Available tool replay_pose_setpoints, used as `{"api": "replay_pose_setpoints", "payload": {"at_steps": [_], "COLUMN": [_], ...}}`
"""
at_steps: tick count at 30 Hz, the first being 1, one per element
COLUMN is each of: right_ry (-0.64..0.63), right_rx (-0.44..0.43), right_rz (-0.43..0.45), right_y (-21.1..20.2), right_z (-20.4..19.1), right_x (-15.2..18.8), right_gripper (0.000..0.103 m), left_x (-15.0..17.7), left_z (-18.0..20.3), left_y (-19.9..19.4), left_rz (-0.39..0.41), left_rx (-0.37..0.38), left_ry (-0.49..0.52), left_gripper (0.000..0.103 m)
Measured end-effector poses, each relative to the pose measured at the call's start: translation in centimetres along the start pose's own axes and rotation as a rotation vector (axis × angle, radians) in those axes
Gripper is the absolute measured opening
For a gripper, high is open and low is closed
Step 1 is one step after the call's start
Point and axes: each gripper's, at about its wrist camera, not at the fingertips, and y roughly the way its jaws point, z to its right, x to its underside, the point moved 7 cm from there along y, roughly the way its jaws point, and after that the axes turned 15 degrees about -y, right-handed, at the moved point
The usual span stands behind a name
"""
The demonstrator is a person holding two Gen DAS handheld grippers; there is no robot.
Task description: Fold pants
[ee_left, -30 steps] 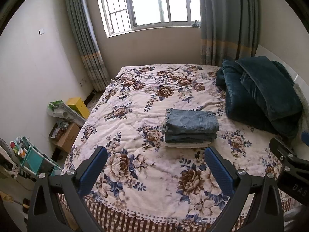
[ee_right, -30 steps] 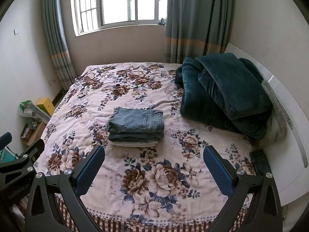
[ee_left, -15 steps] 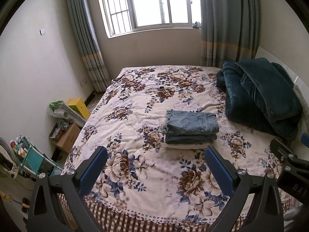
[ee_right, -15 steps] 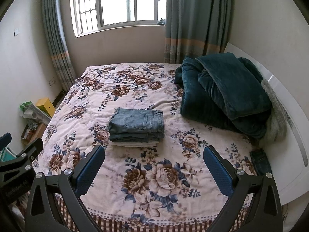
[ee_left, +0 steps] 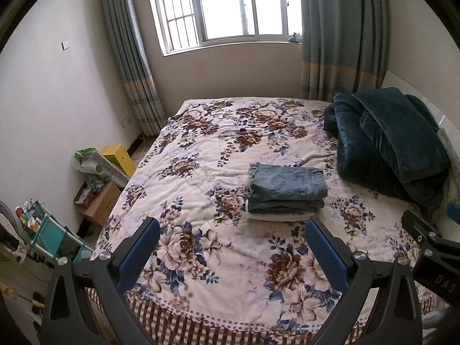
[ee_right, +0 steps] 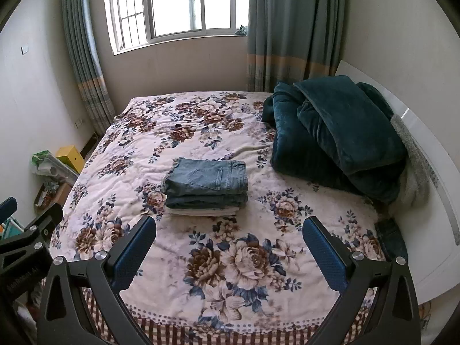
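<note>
A stack of folded pants (ee_left: 286, 191), blue jeans on top and a pale pair at the bottom, lies in the middle of the floral bed cover (ee_left: 218, 149). It also shows in the right wrist view (ee_right: 207, 185). My left gripper (ee_left: 231, 251) is open and empty, held above the bed's near edge, well short of the stack. My right gripper (ee_right: 230, 247) is open and empty too, at about the same distance. Each gripper's body shows at the edge of the other's view.
A heap of dark teal blankets (ee_right: 339, 135) lies at the right by the white headboard (ee_right: 425, 172). Boxes and a yellow case (ee_left: 119, 158) stand on the floor to the left, with a teal rack (ee_left: 49, 230). Window and curtains are at the far wall.
Both grippers have drawn back slightly from the bed; the stack looks a little farther and lower in view. The jaws stay open and the pants have not moved.
</note>
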Motion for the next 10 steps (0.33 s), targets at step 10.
{"api": "replay_pose_setpoints", "payload": {"at_steps": [10], "right_ry": [-0.001], "right_rx": [0.004], "right_rz": [0.002], "right_y": [-0.14], "right_z": [-0.22], "right_x": [0.34], "right_gripper": [0.103], "left_x": [-0.61], "left_z": [-0.27], "left_y": [-0.60], "left_rz": [0.020], "left_rx": [0.010], "left_ry": [-0.010], "left_gripper": [0.103]}}
